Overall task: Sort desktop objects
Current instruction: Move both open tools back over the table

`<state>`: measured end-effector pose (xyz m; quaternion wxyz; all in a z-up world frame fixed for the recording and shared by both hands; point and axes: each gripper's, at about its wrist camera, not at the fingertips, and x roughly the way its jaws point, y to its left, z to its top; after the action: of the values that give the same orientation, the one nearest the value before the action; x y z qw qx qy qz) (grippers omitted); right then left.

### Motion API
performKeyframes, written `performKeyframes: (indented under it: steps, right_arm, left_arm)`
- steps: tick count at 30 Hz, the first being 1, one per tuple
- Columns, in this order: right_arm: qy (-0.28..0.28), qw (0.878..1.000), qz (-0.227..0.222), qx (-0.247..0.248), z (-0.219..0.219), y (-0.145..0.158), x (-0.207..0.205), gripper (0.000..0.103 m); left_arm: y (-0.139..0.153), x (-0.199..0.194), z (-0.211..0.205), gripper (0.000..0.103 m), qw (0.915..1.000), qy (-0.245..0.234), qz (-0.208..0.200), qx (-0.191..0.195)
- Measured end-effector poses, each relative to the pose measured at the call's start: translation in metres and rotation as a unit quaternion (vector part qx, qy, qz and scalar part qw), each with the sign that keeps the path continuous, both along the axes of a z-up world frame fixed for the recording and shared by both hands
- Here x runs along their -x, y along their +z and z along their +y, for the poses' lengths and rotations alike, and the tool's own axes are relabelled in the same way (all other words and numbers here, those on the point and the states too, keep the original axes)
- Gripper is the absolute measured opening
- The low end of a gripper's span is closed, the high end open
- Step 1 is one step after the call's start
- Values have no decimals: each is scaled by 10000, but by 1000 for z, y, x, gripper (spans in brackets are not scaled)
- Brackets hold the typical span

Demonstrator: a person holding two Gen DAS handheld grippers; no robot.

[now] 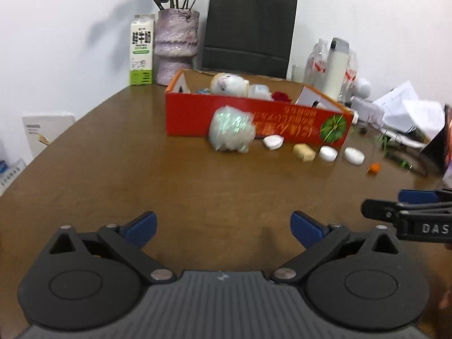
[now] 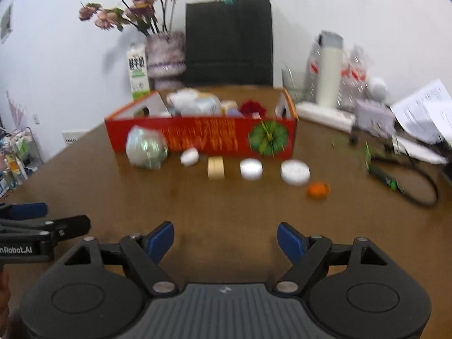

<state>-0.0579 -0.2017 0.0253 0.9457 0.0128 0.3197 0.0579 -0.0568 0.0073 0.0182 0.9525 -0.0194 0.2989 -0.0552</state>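
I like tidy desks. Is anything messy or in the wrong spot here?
Yes. Several small things sit loose on the table in front of the red box instead of inside: a shiny wrapped ball, three white round pieces, a tan block and a small orange thing.
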Motion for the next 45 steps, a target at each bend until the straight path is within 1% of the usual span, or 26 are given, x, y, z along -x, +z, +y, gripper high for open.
performKeyframes:
  steps: [2, 4, 5, 7, 9, 11, 16, 18, 25, 28, 35, 38, 40, 43, 44, 45]
  right_arm:
    - [-51, 9999, 75, -42, 0, -8, 8, 82]
    - [-73, 9999, 99, -47, 0, -15, 14, 83]
    - [-107, 9999, 82, -63, -1, -16, 17, 83]
    - [-76, 9998, -66, -148, -3, -14, 21, 87]
    - [-120, 9998, -41, -146, -2, -15, 19, 87]
    - [-138, 9998, -63, -129, -2, -15, 20, 87]
    - [-14, 9996, -267, 5, 4, -16, 25, 87]
    - [17, 9996, -289, -15, 4, -16, 25, 87]
    - [-48, 9986, -156, -512, -9, -18, 24, 86]
    - [-77, 9981, -180, -581, -10, -19, 24, 85]
    - [-56, 9983, -266, -524, -7, -18, 27, 85]
    - [-126, 9982, -213, -539, -8, -18, 25, 85]
    - [-153, 9988, -165, -430, -7, -16, 23, 85]
    - [-59, 9995, -234, -219, -6, -12, 18, 82]
    - [-33, 9996, -252, -133, -5, -11, 16, 80]
    - [9, 9997, -258, -49, -4, -10, 12, 75]
  left_arm:
    - [-4, 4, -2, 103, 9999, -88, -56, -122]
    - [-7, 4, -3, 103, 9998, -84, 10, -154]
    - [-7, 3, -3, 103, 9999, -100, 28, -123]
    - [-7, 4, -4, 103, 9998, -99, -46, -146]
    - [-10, 3, -7, 103, 9997, -141, 16, -190]
    - [-12, 2, -8, 103, 9996, -183, 137, -163]
    - [-15, -2, -7, 103, 9995, -77, 289, -116]
    - [-15, -3, -6, 103, 9995, -41, 299, -65]
    - [-15, -3, -9, 103, 9994, -50, 320, -142]
    - [-15, -3, -9, 103, 9993, -54, 326, -162]
    - [-14, -3, -9, 103, 9993, -52, 325, -166]
    - [-14, -3, -9, 103, 9993, -54, 324, -173]
    - [-13, -3, -7, 103, 9995, -29, 285, -161]
    - [-10, -2, -1, 103, 9999, 34, 101, -2]
    - [-8, -2, 0, 103, 10000, 55, 48, 1]
    - [-7, -3, 1, 103, 10000, 87, 8, -26]
